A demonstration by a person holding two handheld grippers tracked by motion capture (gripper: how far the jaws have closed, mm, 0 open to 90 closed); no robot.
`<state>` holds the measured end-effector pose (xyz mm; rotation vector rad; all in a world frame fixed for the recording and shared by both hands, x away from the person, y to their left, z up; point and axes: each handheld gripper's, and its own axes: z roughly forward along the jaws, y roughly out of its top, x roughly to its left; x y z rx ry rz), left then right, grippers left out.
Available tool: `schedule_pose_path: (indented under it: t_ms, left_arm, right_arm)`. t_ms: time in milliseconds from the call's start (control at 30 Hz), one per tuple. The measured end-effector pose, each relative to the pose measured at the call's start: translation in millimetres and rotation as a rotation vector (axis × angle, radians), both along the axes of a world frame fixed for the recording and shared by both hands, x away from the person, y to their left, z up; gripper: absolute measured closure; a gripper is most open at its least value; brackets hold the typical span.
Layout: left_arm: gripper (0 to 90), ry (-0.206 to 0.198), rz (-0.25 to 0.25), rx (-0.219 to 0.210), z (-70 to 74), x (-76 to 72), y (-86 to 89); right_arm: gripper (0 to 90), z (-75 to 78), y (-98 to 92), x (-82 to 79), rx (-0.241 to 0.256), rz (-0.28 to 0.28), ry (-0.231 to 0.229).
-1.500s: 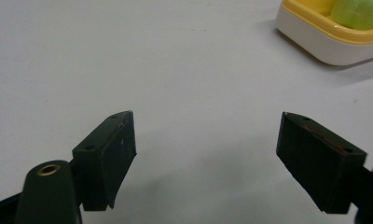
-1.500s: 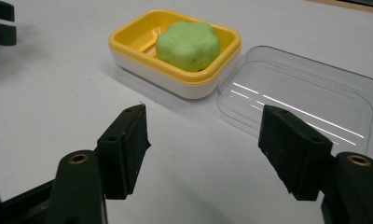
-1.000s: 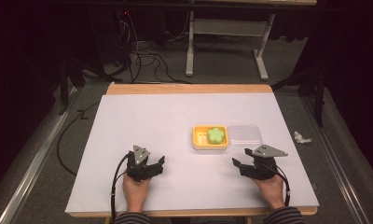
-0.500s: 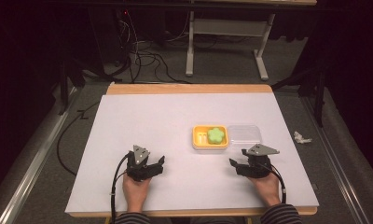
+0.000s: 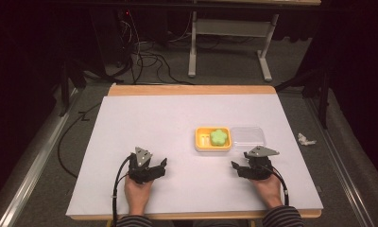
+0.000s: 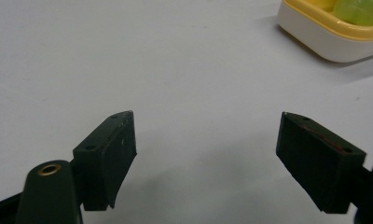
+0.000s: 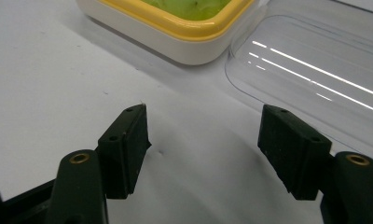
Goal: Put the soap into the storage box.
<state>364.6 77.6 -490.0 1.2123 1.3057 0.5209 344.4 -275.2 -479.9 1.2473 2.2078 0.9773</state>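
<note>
High view: I see the white table with a yellow tray right of centre, holding a green flower-shaped piece. Two pale shapes beside that piece, in the tray's left part, are too small for me to identify. A clear plastic lid lies flat, touching the tray's right side.

The left gripper rests low on the table, well apart from the tray; the right gripper sits just below the lid and tray. The person's hands enter from the bottom edge, the sleeves cut off by the frame.

Left gripper view: my left gripper has its jaws spread wide over bare table, nothing between them. The tray is cropped at the upper right corner, with a sliver of green showing.

Right gripper view: my right gripper likewise has its jaws wide apart and empty. The tray is cut by the top edge. The lid runs off the right side, and its near rim passes behind the right-hand jaw, so I cannot tell whether they touch.
</note>
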Motion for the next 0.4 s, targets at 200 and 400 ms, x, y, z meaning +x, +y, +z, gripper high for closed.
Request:
schedule_pose_path:
  t_ms: [200, 400]
  left_arm:
    - [20.7, -0.001, -0.002, 0.003, -0.1, -0.2, 0.1]
    - [20.6, -0.005, 0.001, -0.007, 0.2, -0.3, -0.4]
  right_arm:
    - [34.1, -0.4, 0.0, -0.1, 0.0, -0.01, 0.001]
    - [34.1, -0.8, 0.5, -0.7, -0.002, -0.015, 0.0]
